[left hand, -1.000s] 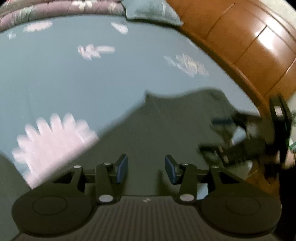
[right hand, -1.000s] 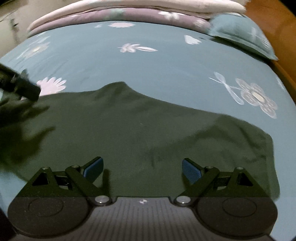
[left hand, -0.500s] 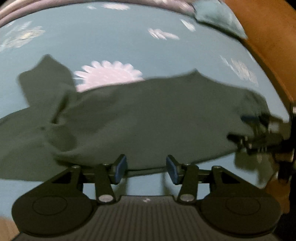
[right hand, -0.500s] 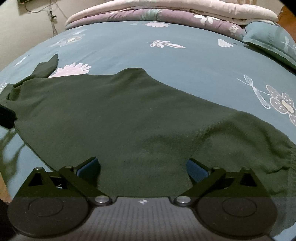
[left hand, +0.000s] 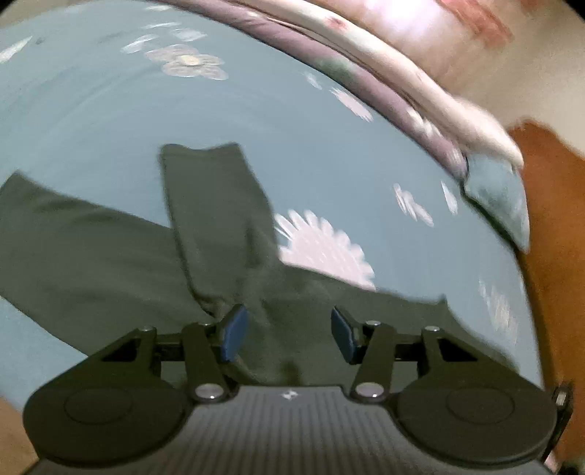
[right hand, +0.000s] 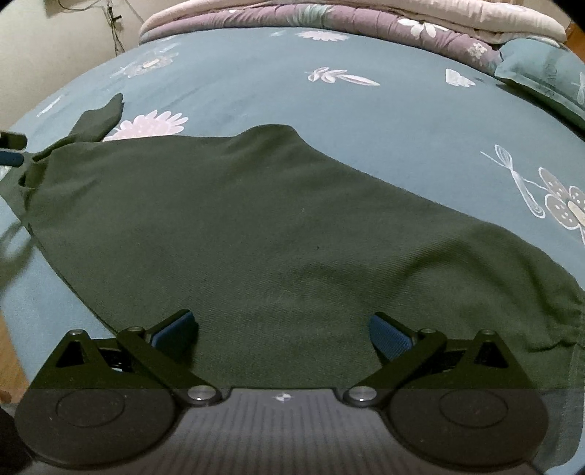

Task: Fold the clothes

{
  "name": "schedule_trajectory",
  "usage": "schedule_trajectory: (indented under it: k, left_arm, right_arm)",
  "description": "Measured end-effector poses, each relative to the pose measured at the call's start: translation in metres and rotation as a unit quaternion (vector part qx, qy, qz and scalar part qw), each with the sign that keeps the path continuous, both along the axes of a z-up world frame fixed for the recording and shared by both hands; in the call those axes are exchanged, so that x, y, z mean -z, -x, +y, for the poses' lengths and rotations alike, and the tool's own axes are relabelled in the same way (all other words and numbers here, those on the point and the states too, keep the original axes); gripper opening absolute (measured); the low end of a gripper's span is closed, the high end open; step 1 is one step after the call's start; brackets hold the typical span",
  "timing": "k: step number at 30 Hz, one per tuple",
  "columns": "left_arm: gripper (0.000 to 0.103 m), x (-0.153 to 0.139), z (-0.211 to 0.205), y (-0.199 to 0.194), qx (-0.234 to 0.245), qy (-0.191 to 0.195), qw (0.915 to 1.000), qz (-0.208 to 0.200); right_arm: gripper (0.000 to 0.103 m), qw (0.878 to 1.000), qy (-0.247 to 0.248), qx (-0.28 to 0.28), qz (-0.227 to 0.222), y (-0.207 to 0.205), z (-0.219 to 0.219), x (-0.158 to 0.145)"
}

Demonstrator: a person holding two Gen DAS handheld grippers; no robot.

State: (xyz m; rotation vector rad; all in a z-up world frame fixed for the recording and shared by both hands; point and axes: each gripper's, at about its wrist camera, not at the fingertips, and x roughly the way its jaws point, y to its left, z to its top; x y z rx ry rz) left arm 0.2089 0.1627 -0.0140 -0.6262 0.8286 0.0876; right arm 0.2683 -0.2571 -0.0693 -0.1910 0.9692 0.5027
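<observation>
Lying spread on the teal flowered bedsheet (right hand: 365, 120): one dark green garment (right hand: 278, 234). Right view alone shows its whole body under the right gripper (right hand: 283, 329), jaws spread wide, empty. Left view alone shows one sleeve (left hand: 215, 219), left gripper (left hand: 289, 329) half apart, just opened further, pads clear of cloth. One pillow (left hand: 501, 197).

My right gripper (right hand: 283, 330) hangs over the near part of the garment (right hand: 285, 234), which lies spread on the bedsheet (right hand: 384, 120). Its sleeve (right hand: 97, 118) reaches away at the far left, where my left gripper (left hand: 289, 329) sits above the sleeve's root. Behind the sheet lies a stack of folded quilts (right hand: 329, 18), with a pillow (right hand: 544, 73) at the far right.
</observation>
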Motion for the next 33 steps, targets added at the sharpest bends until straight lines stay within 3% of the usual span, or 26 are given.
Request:
schedule_trajectory:
  k: [7, 11, 17, 23, 27, 33]
  left_arm:
    - [0.048, 0.03, 0.075, -0.011, -0.059, 0.104, 0.9913, -0.053]
    - [0.048, 0.05, 0.113, -0.035, -0.068, 0.106, 0.9902, -0.06]
    - [0.047, 0.09, 0.158, -0.073, -0.042, 0.17, 0.9837, -0.042]
    - [0.049, 0.103, 0.167, -0.097, 0.004, 0.212, 0.9753, -0.063]
    - [0.05, 0.107, 0.169, -0.112, 0.017, 0.216, 0.9736, -0.073]
    - [0.05, 0.104, 0.157, -0.129, 0.048, 0.187, 0.9785, -0.074]
  right_arm:
    - [0.103, 0.999, -0.001, 0.037, 0.004, 0.0, 0.003, 0.002]
    - [0.103, 0.997, -0.002, 0.075, 0.006, -0.001, 0.008, 0.003]
    - [0.103, 0.991, 0.015, 0.129, 0.022, -0.009, 0.018, 0.001]
    - [0.103, 0.985, 0.02, 0.17, 0.032, -0.014, 0.023, 0.0]
    - [0.103, 0.981, 0.024, 0.186, 0.037, -0.018, 0.025, 0.0]
    - [0.103, 0.981, 0.022, 0.191, 0.035, -0.018, 0.024, 0.001]
